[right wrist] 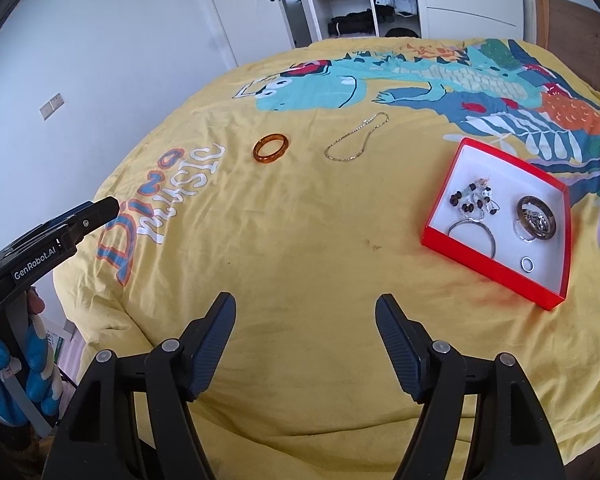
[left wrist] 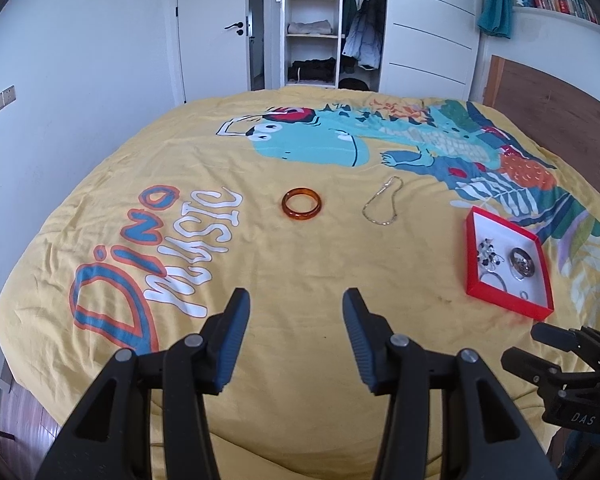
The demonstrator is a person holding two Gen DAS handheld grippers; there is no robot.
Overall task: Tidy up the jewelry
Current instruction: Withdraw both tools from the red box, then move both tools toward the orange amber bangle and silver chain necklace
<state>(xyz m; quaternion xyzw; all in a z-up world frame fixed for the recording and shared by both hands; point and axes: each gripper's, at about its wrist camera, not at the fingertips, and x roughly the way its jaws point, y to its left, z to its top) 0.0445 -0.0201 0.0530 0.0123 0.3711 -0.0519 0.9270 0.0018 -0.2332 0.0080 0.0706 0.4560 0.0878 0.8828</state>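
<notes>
An amber bangle and a thin gold chain lie loose on the yellow bedspread. A red box with a white inside sits at the right and holds a beaded piece, a brown bangle, a silver bangle and a small ring. My left gripper is open and empty, low over the bed, well short of the amber bangle. My right gripper is open and empty, left of the box.
The yellow dinosaur bedspread covers the whole bed. A white door and an open wardrobe stand beyond the far edge. A wooden headboard is at the right. The floor drops off at the left edge.
</notes>
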